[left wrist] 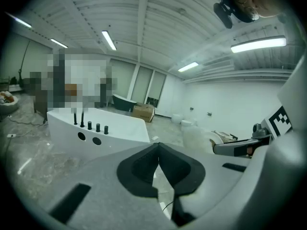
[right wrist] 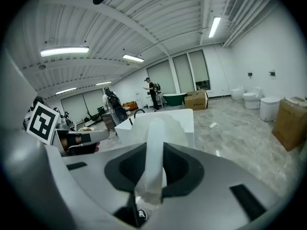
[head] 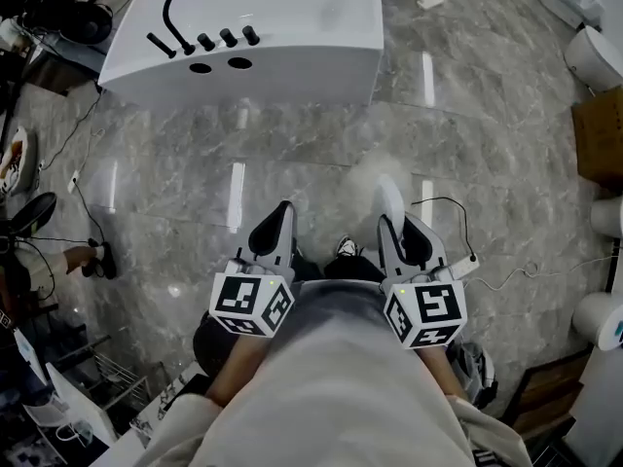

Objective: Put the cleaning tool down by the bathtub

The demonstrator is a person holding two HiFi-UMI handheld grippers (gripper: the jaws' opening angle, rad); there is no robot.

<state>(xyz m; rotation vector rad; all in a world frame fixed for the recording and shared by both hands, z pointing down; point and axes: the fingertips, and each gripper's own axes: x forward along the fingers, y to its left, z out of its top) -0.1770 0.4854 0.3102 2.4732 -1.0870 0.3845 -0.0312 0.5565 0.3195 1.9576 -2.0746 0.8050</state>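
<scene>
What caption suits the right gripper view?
Right gripper clamped on a pale cleaning tool, aimed toward the white bathtub.

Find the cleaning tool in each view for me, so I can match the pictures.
Head view: right of centre, cleaning tool held in the tongs of the right gripper.
Left gripper view: its pale fuzzy head, right of centre.
Right gripper view: centre, its white handle clamped between the tongs.
Shared landmark: the white bathtub with black taps.
</scene>
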